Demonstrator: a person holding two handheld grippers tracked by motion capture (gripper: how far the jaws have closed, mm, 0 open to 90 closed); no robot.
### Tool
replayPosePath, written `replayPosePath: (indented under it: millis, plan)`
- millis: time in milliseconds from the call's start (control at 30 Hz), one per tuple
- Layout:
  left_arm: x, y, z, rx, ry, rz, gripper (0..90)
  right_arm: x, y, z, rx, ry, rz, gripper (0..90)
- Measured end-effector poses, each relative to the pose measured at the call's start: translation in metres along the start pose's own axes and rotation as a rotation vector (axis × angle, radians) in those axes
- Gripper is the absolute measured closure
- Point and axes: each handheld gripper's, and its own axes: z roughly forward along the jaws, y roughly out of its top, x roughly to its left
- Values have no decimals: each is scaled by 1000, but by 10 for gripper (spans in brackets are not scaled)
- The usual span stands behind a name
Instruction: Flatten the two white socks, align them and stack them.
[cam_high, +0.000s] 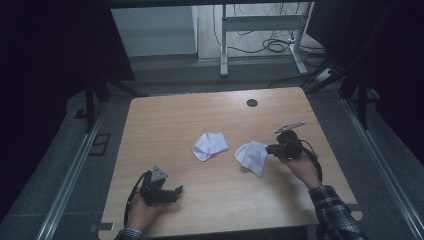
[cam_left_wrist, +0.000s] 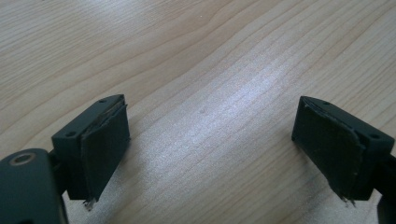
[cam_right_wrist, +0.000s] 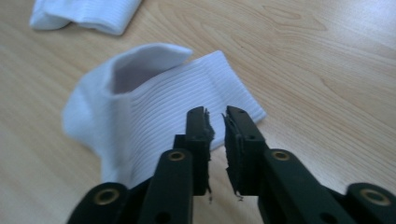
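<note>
The right gripper (cam_right_wrist: 217, 123), nearly clenched with nothing between its jaws, hovers at the edge of a white sock (cam_right_wrist: 154, 107); a second sock (cam_right_wrist: 88, 14) lies beyond. The left gripper (cam_left_wrist: 210, 140) rests released on the surface (cam_left_wrist: 210, 56).

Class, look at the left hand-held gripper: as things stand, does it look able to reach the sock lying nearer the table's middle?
Probably yes: the left hand-held gripper is open and bare table separates it from that sock.
</note>
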Motion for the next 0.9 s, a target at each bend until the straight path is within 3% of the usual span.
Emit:
replayPosePath:
  millis: [100, 200, 300, 500, 600, 833, 900]
  plan:
    - [0, 0, 0, 0, 0, 1, 111, 0, -3, 16, -3, 35, 16, 812]
    - [0, 0, 0, -1, 0, 5, 111, 4, -7, 32, 24, 36, -8, 786]
    - [0, 0, 0, 0, 0, 5, 111, 5, -9, 35, 25, 24, -20, 785]
    - [0, 0, 0, 0, 0, 5, 111, -10, -16, 24, 39, -25, 4, 785]
    - [0, 1, 0, 1, 1, 4, 112, -27, -26, 9, 38, -67, 48, 776]
    - [0, 3, 1, 10, 11, -4, 118, -35, -32, -6, 1, -65, 53, 733]
    - [-1, 7, 2, 30, 22, -25, 148, -34, -30, -9, -10, -63, 52, 730]
